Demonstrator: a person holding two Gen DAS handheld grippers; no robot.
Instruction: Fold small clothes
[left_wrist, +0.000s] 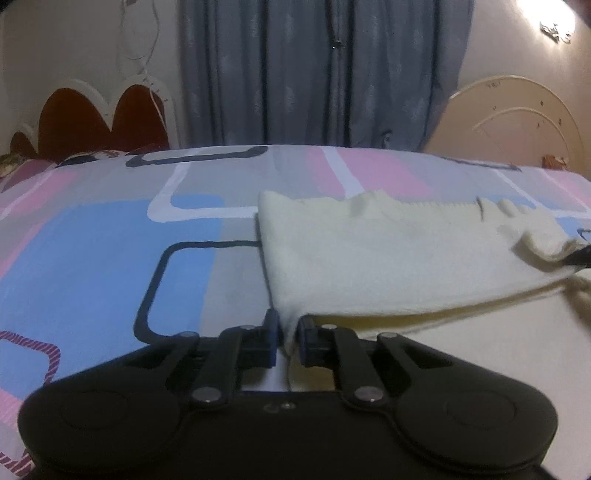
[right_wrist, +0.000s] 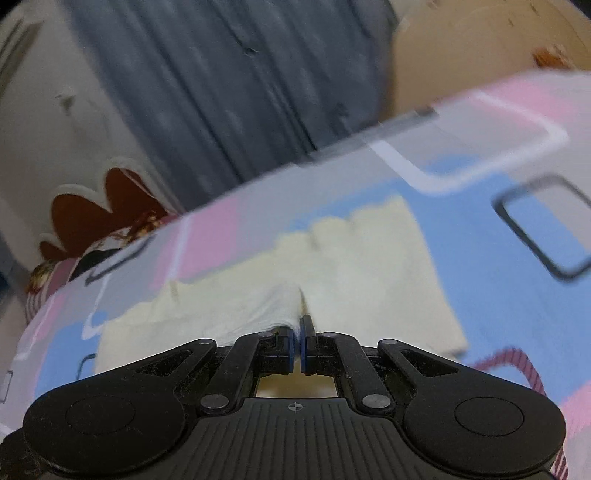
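Room: a blue-grey curtain (left_wrist: 325, 74) is hanging behind the bed, cream wall to either side; a scalloped headboard (left_wrist: 92, 114) with dark red panels is standing at the far left, a rounded cream board (left_wrist: 517, 114) at the far right.
Surface: a bed sheet (left_wrist: 92, 240) printed in pink, blue, grey and white blocks with dark outlined rectangles is covering the bed.
Garment: a small cream knit garment (left_wrist: 388, 258) is lying on the sheet, right of centre in the left wrist view; its near edge is lifting off the sheet towards the camera, its far edge is resting flat.
Left tongs (left_wrist: 289, 332): pressing nearly together, pinching the near left corner of the garment, cloth showing between the blue pads.
Right tongs (right_wrist: 297, 339): pressed together on a fold of the garment's near edge, the cloth gathering into a ridge just ahead of the tips.
Right view: tilted and motion-blurred; the garment is spreading out to both sides of the tongs.
Far right, left view: a dark tip is touching a raised flap of the garment; too small to identify.
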